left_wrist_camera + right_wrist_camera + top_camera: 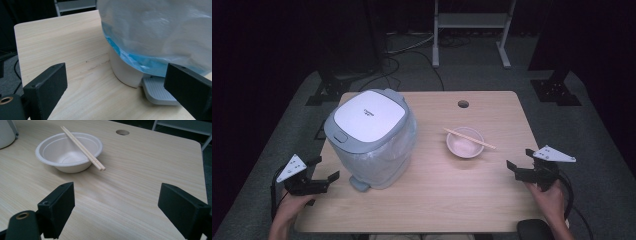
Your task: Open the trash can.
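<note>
**On a pale wood table, a pedal bin and a bowl await two idle grippers**

At the table's (492, 200) left edge, the left gripper (319, 176) hangs with jaws spread wide and nothing between them, aimed at the grey-and-white pedal bin (371, 137) just beside it. The bin, lid shut, is lined with a thin plastic bag (155, 27), soft and probably slippery; its stiff body or the foot pedal (156, 91) at the base looks the surer hold. A small mark on the lid is too blurred to read. Toward the right, a white disposable bowl (68, 152) with wooden chopsticks (82, 147) laid across its rim looks light and easily tipped; the sticks would likely roll off. The right gripper (519, 165), also gaping and empty, hovers near the right edge, apart from the bowl.
</note>
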{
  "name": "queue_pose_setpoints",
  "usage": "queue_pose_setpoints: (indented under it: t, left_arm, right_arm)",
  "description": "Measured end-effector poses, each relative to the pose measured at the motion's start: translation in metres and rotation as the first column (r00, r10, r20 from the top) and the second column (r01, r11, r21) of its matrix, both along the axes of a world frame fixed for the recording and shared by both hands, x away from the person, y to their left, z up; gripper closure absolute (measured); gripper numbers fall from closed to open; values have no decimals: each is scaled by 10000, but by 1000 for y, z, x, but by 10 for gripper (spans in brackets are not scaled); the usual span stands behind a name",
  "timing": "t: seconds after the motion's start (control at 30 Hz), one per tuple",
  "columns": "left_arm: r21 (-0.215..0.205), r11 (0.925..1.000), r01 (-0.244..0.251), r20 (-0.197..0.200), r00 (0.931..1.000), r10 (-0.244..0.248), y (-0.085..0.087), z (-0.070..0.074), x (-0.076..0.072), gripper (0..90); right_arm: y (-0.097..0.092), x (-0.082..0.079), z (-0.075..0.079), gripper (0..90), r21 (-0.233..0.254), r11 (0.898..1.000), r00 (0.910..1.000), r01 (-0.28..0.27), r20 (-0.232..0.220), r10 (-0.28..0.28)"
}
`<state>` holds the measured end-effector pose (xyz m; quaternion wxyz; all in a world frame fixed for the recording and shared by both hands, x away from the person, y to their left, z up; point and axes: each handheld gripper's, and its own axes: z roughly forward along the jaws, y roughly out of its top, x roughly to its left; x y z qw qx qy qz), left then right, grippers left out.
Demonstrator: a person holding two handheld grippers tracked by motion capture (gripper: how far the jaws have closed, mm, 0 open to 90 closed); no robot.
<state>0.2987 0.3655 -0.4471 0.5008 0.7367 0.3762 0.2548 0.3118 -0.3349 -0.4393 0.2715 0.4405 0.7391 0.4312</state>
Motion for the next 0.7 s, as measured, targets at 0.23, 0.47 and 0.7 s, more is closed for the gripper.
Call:
queue_pose_setpoints:
  t: [0.23,0.47,0.7]
  left_arm:
    - [-65,10000,-23,27,10000,23,-3,3,13,38]
    - [62,9999,106,-113,9999,-105,-8,3,24,39]
    - [58,9994,346,-171,9993,-345,-14,2,30,39]
  right_arm:
    - [-1,-1,1,127,24,10000,10000,32,-14,-32]
    - [-2,-3,-1,127,68,10000,10000,63,-74,-62]
    - [-4,-4,-1,127,166,9998,9999,132,-45,-132]
